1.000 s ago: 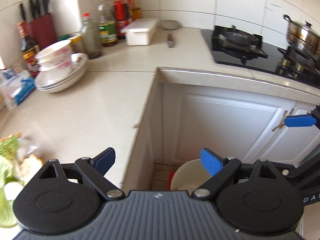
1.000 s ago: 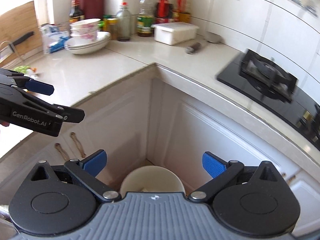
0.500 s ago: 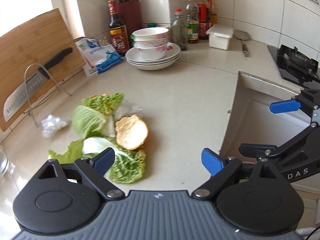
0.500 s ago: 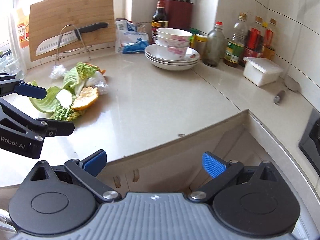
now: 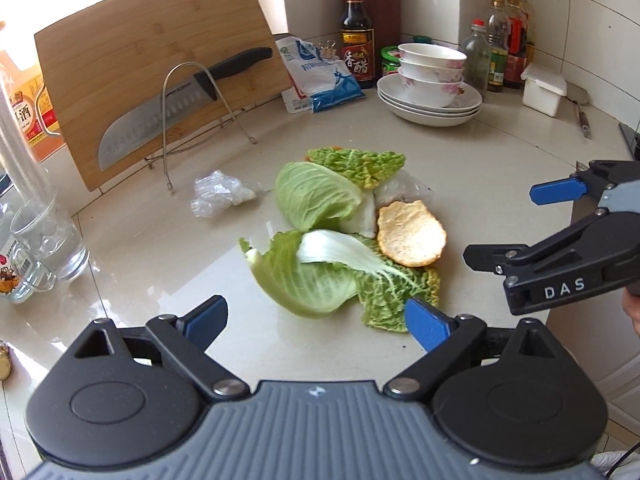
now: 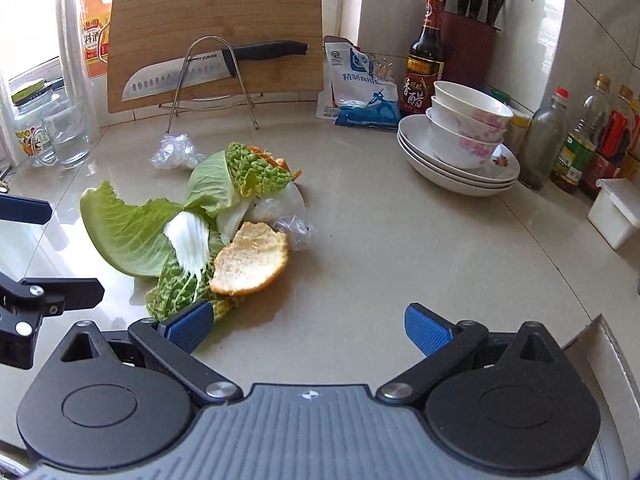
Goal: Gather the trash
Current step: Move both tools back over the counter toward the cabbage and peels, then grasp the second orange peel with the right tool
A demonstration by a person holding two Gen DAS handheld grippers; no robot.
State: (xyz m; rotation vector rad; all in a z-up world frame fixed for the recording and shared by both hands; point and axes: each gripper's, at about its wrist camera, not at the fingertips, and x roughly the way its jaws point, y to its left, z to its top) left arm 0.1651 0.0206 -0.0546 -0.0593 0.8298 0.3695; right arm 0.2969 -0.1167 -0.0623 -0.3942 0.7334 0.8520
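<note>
Right, status from my end:

Left gripper [image 5: 316,322]: I hold it low over the counter [image 5: 500,168], its blue pads spread wide and nothing between them. The nearest cabbage leaf [image 5: 304,280] lies just ahead, in line with the gap.

Right gripper [image 6: 308,326]: also spread wide and empty. The scraps sit ahead and to its left; its left pad is just beside the crinkled leaf [image 6: 180,292], though I cannot tell whether they touch.

Trash: cabbage leaves, an orange peel [image 5: 411,238] and a crumpled clear plastic wrap [image 5: 222,198] are gathered in one loose heap between the two tools. The peel rests against the leaves; the wrap lies apart, on the far left of the heap from the left gripper.

Why this stance: I judge I have both tools flanking the pile with jaws wide so either can close on a leaf from its own side.

Handling: the leaves look limp and will likely fold, so a pinch at the thick white rib should hold better.

Keep clear: the stacked bowls [image 6: 468,124] stand well ahead to the right, and the knife [image 5: 172,110] rests on its rack against the cutting board [image 5: 140,40], far ahead-left.

Progress: nothing picked from this heap yet, by my reading.
</note>
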